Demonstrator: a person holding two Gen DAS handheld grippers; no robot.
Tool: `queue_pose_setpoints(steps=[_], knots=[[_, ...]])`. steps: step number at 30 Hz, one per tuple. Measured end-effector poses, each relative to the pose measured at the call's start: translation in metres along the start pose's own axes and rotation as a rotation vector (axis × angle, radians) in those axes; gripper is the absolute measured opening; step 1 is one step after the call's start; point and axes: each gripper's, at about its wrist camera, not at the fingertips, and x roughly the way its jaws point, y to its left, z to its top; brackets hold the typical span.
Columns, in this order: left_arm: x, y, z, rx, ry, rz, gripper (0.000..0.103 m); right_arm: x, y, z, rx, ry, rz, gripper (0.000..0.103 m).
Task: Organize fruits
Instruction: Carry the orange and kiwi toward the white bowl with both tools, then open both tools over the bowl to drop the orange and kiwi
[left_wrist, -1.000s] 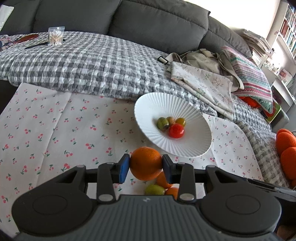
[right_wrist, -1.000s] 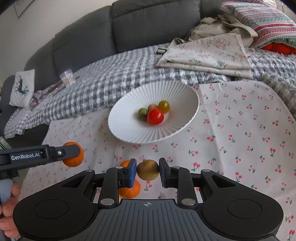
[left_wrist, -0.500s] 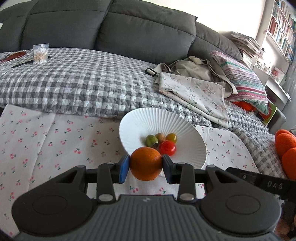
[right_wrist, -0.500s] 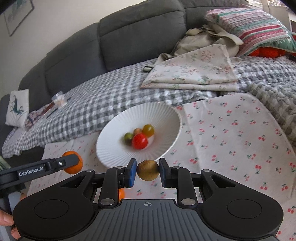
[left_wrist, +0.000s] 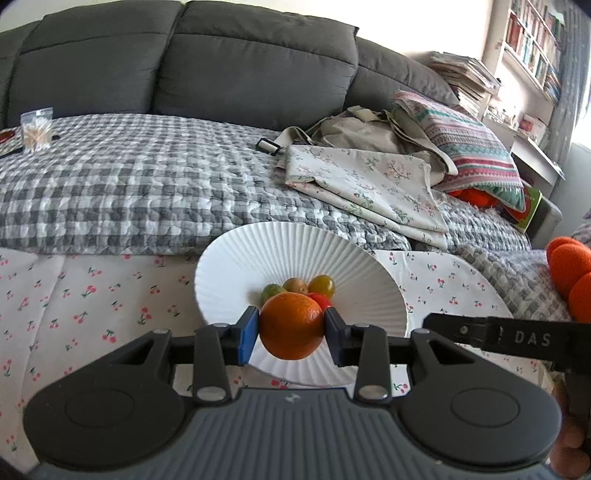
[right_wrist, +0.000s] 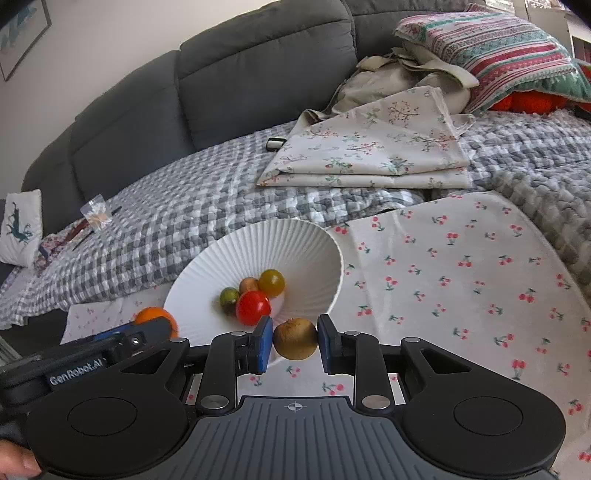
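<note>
My left gripper is shut on an orange and holds it over the near rim of the white ribbed bowl. The bowl holds a red tomato, a yellow-green tomato, a green one and a small brown fruit. My right gripper is shut on a brown kiwi just in front of the bowl's near right rim. The orange and left gripper show at the lower left in the right wrist view.
The bowl stands on a cherry-print cloth over a low table in front of a grey sofa. A checked blanket, folded floral cloth and striped pillow lie on the sofa.
Both grippers have moved forward toward the bowl with their fruit. The orange now hangs over the bowl's rim. The loose fruits on the cloth have dropped out of view.
</note>
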Motion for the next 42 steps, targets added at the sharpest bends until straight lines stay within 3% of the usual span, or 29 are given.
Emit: queue_pose_setpoints(steps=[15, 29, 30, 32, 34, 42], knots=[[0.024, -0.006, -0.009, 0.104, 0.017, 0.015, 0.037, 0.039, 0.011, -0.002, -0.041, 0.02, 0.01, 0.025], [0.024, 0.006, -0.007, 0.054, 0.032, 0.006, 0.039, 0.046, 0.006, -0.004, 0.021, 0.005, 0.033, 0.032], [0.022, 0.008, -0.005, 0.041, 0.03, 0.003, 0.042, 0.045, 0.005, -0.003, 0.031, 0.002, 0.032, 0.033], [0.016, 0.013, -0.002, 0.01, 0.0, -0.004, 0.07, 0.041, 0.002, 0.0, 0.046, -0.003, 0.024, 0.033], [0.01, 0.015, 0.001, 0.001, -0.035, -0.005, 0.072, 0.037, -0.002, 0.002, 0.069, -0.007, 0.03, 0.033], [0.005, 0.018, 0.007, -0.016, -0.036, -0.006, 0.072, 0.017, -0.011, 0.009, 0.151, -0.01, 0.047, 0.035]])
